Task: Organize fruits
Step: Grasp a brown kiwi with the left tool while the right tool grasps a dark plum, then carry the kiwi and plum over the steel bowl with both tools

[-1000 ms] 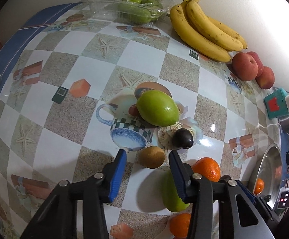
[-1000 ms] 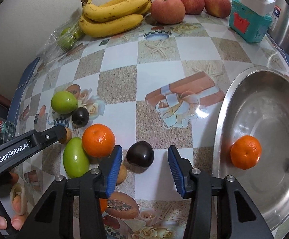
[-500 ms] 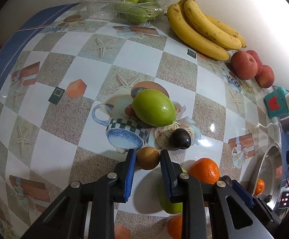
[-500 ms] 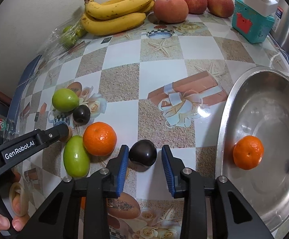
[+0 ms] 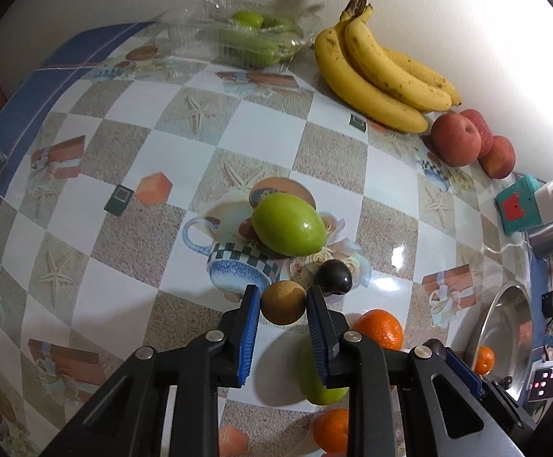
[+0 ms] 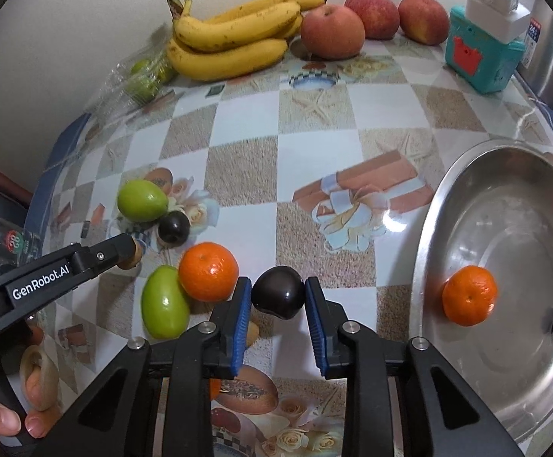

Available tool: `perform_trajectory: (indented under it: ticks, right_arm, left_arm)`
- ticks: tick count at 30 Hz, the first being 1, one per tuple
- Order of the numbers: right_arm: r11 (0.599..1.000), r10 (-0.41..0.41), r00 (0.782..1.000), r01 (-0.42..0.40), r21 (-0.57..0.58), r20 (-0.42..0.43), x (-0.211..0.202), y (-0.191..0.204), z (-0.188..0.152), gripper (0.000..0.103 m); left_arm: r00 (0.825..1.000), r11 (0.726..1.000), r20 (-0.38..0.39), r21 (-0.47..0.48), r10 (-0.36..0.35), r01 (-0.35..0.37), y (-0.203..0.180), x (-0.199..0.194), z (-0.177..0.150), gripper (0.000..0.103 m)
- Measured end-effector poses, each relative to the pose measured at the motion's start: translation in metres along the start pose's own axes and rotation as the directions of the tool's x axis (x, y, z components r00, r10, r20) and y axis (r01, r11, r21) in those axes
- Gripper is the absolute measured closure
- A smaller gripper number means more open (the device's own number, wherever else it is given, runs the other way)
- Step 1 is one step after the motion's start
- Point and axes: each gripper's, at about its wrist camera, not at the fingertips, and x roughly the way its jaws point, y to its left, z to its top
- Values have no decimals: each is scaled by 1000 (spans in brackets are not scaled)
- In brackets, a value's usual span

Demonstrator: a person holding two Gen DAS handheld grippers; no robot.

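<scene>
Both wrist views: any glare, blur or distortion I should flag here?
Left wrist view: strong fisheye bending of the tablecloth checks, a small glare spot right of the dark plum, dark vignetted corners. Right wrist view: same bending, glare beside the steel bowl, bananas slightly soft.

Both wrist views close above the table (image 5: pixel 131 297), angled steeply down, sharing bananas (image 6: pixel 234 38), apples (image 5: pixel 463 141)

Bananas (image 6: pixel 234 38): one bunch
Apples (image 6: pixel 332 32): three
Oranges (image 6: pixel 208 271): at least three, one in the steel bowl (image 6: pixel 448 198)
Loose green fruits (image 6: pixel 143 200): two
Dark plums (image 6: pixel 278 293): two, one between jaws
Brown fruit (image 5: pixel 283 302): one between jaws
</scene>
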Motion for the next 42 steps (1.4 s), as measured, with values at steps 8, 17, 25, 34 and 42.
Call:
perform_trajectory:
  ticks: [8, 17, 25, 34, 42]
  right_arm:
    - [1000, -2, 999, 2, 17, 32, -19, -7, 2, 74]
    - [995, -2, 999, -3, 95, 52, -30, -31, 2, 74]
    - [982, -19, 996, 2, 189, 85, -47, -65, 5, 74]
    - [946, -79, 993, 49, 320, 82, -59, -117, 1, 73]
    - [886, -178, 981, 126, 446, 76, -76, -166, -12, 73]
  left_arm:
    - [998, 1000, 63, 23, 1, -3, -9, -27, 2, 76]
    - [996, 996, 85, 93, -4, -4, -37, -40, -1, 76]
    - [996, 981, 70, 189, -55, 41, -77, -43, -15, 76]
    - [996, 952, 45, 300, -79, 62, -120, -39, -36, 76]
    - [989, 900, -13, 413, -146, 139, -167, -38, -65, 76]
